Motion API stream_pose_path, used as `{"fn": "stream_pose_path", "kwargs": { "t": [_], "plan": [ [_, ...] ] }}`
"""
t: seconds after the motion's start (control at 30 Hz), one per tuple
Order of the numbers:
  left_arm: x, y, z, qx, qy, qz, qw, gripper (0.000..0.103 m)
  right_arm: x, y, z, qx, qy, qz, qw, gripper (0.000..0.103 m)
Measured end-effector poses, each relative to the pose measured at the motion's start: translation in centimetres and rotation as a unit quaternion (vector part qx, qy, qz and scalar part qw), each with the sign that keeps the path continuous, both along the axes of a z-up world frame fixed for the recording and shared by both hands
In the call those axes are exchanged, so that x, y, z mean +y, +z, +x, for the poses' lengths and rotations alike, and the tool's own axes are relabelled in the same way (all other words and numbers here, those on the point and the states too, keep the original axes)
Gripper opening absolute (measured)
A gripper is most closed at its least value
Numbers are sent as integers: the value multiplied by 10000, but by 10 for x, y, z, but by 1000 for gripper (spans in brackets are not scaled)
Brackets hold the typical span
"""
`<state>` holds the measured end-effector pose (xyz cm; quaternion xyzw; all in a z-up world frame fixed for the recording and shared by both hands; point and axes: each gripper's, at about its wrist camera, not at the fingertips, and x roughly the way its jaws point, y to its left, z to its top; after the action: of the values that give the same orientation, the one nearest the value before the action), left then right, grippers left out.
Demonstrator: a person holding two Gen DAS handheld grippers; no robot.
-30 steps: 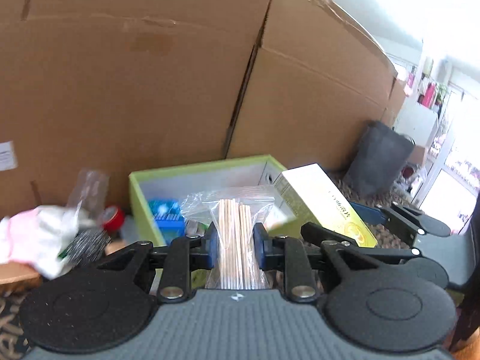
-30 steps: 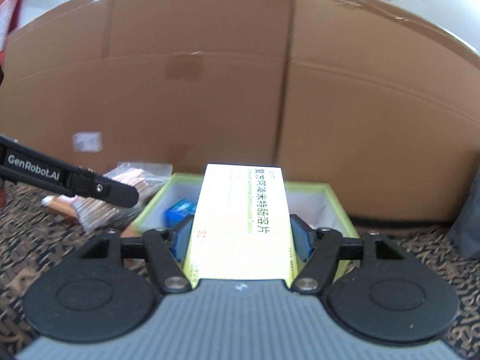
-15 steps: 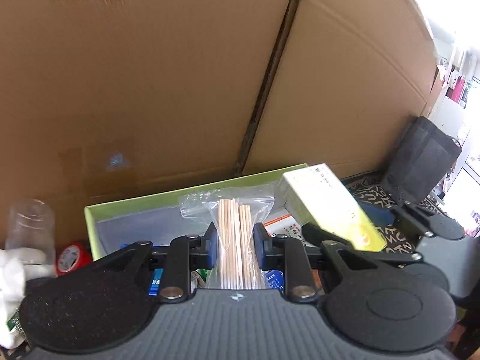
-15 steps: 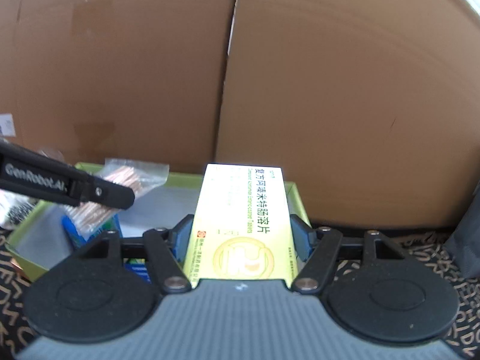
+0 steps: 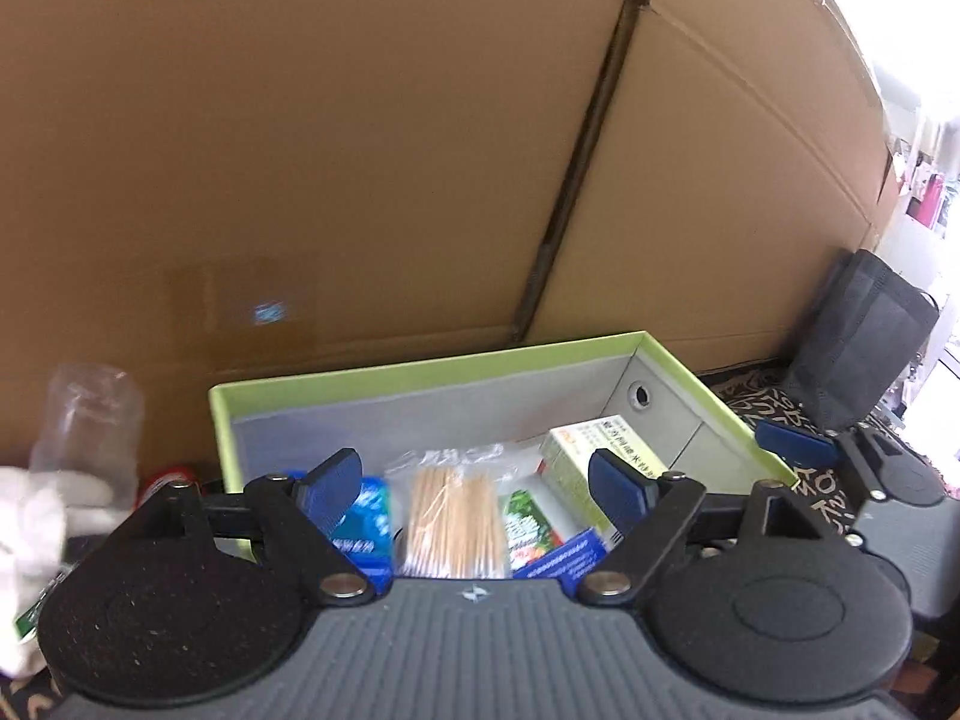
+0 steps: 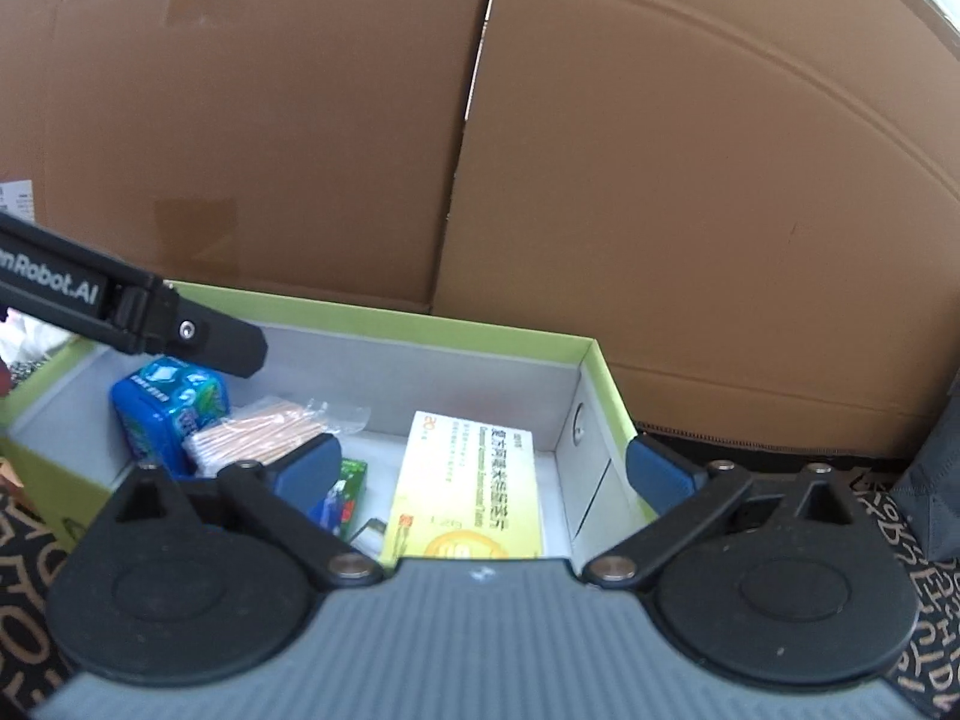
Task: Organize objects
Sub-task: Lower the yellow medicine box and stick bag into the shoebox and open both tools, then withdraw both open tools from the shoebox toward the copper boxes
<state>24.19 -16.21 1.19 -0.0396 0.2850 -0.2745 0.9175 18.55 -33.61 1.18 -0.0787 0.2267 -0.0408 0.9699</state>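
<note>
Cardboard wall behind — green box holds yellow carton.

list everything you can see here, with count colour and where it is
storage box: 1, lime green outside, grey inside, on the patterned surface before the cardboard
yellow medicine carton: 1, yellow-white, flat in the box, right part
bag of wooden sticks: 1, clear bag, tan sticks, in the box, middle
blue tin: 1, blue, in the box, left end
small green packet: 1, green, in the box between sticks and carton
cardboard wall: brown, behind the box
clear plastic cup: 1, transparent, left of the box
dark bag: 1, grey-black, right of the box
left gripper: black with blue pads, just opened, above the sticks, holding nothing
right gripper: same, just opened, above the carton, holding nothing
</note>
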Motion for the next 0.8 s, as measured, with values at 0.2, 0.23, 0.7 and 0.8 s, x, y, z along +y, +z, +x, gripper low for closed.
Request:
{"fn": "stream_pose_path", "kwargs": {
  "t": [0.2,0.23,0.7,0.8],
  "plan": [
    [9,10,-21,-140,45,84,9999,86,14,9,-28,-115,30,3,9999,103],
    [11,12,-26,-201,39,96,9997,86,17,15,-36,-160,51,3,9999,103],
    [100,14,-121,-562,665,61,9962,87,78,34,-114,-471,736,314,9957,103],
    [129,-1,-137,-412,849,42,9955,87,100,24,-126,-367,987,423,9935,103]
  ]
}}
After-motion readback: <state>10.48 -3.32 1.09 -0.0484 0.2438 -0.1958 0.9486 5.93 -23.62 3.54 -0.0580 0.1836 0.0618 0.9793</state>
